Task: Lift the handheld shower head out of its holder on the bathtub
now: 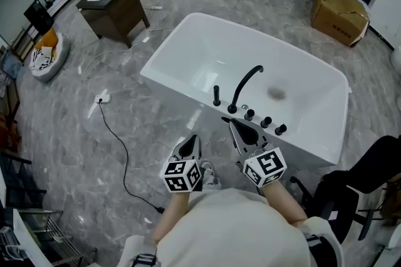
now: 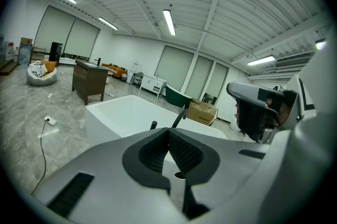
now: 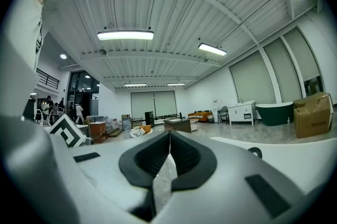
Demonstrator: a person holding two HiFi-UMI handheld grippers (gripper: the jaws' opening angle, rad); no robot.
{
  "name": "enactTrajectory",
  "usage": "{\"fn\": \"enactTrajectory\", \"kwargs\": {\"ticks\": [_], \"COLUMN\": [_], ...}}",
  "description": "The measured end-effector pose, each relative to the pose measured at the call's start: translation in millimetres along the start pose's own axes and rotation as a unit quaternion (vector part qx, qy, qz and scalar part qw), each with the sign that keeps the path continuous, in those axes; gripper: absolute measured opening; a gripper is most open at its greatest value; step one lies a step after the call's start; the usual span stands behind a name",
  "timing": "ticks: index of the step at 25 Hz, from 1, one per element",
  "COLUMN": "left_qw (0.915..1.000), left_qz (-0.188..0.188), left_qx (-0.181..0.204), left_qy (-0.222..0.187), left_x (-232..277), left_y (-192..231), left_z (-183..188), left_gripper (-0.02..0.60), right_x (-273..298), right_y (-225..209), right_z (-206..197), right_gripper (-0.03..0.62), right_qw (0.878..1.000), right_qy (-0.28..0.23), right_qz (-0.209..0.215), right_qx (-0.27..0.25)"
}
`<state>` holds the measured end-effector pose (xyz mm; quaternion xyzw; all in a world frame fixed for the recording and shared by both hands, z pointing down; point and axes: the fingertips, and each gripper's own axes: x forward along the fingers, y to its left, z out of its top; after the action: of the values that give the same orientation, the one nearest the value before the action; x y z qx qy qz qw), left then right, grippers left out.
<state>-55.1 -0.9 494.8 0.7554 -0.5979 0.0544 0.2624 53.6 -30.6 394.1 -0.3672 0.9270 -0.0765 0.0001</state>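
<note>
A white freestanding bathtub [image 1: 207, 59] fills the middle of the head view. On its near rim the black handheld shower head [image 1: 217, 95] stands upright in its holder, left of the curved black spout [image 1: 245, 85] and three black knobs [image 1: 265, 121]. My right gripper [image 1: 232, 124] is shut and empty, its tip just short of the rim below the spout. My left gripper [image 1: 191, 141] is shut and empty too, over the floor in front of the tub. The left gripper view shows the shower head [image 2: 153, 125] and the spout [image 2: 179, 116] beyond its shut jaws.
A dark wood cabinet [image 1: 116, 9] stands left of the tub and a cardboard box [image 1: 338, 12] behind it on the right. A black chair [image 1: 369, 178] is close on my right. A power cable [image 1: 116, 146] runs across the marble floor on my left.
</note>
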Motion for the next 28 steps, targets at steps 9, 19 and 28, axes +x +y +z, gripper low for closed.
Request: {"fn": "enactTrajectory", "kwargs": {"ticks": [9,19,28], "left_qw": [1.0000,0.9994,0.9990], "left_qz": [-0.008,-0.028,-0.029], "left_qx": [0.004,0.009,0.003], "left_qy": [0.003,0.018,0.035], "left_x": [44.4,87.6,104.9], "left_y": [43.4,82.1,120.6], "left_z": [35.6,58.6,57.1], "left_gripper": [0.020,0.020,0.020], "right_x": [65.5,128.7,169.8], "right_y": [-23.2,-47.4,-57.8], "right_z": [4.1,-14.2,-48.1], "right_gripper": [0.021,0.021,0.023], "right_qw": [1.000,0.999,0.997], "right_qy": [0.003,0.020,0.042], "right_qz": [-0.015,-0.040,-0.064], "right_qx": [-0.003,0.008,0.026]}}
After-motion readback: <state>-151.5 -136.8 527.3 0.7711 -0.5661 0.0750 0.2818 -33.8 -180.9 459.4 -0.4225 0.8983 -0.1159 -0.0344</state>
